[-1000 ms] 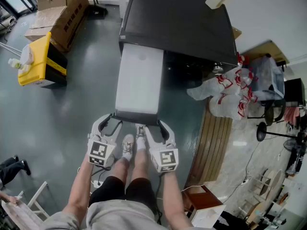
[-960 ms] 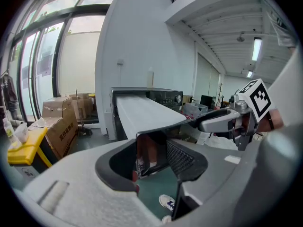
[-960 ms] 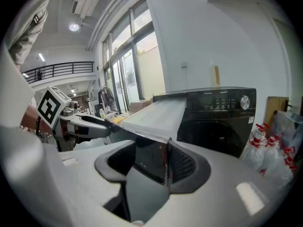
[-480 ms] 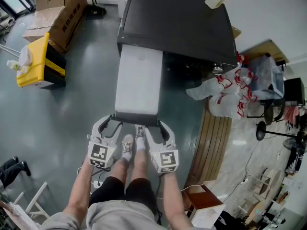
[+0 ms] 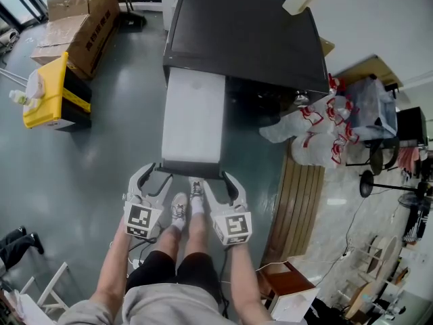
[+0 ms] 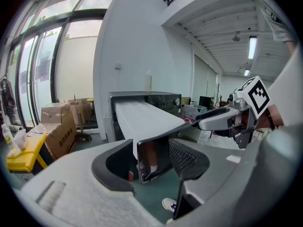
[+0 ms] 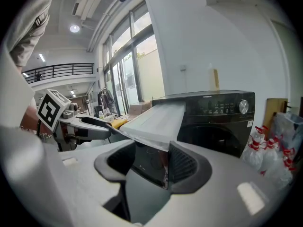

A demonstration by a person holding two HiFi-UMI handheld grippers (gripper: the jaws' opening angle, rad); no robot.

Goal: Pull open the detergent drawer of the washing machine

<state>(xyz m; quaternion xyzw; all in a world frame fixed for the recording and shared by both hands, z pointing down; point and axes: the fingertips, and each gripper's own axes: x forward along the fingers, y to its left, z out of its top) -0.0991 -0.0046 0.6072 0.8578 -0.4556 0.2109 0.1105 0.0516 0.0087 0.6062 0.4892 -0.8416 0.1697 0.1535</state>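
A black washing machine (image 5: 243, 32) stands against the wall, with its long white detergent drawer (image 5: 195, 117) pulled far out toward me. The drawer's dark front panel (image 5: 193, 169) sits between my two grippers. My left gripper (image 5: 157, 172) is at the panel's left corner. Its jaws are opening, and the panel (image 6: 154, 160) stands between them with a thin gap beside each pad. My right gripper (image 5: 216, 179) is at the right corner. The panel's edge (image 7: 149, 167) lies between its open jaws, close to the right-hand pad.
Cardboard boxes (image 5: 81, 19) and a yellow bin (image 5: 51, 90) are on the floor at the left. Plastic bags with bottles (image 5: 325, 127) and a slatted wooden panel (image 5: 298, 202) lie to the right. The person's feet (image 5: 186, 205) are just below the drawer's front.
Both grippers and the drawer keep their places. Only the head view has shifted slightly.
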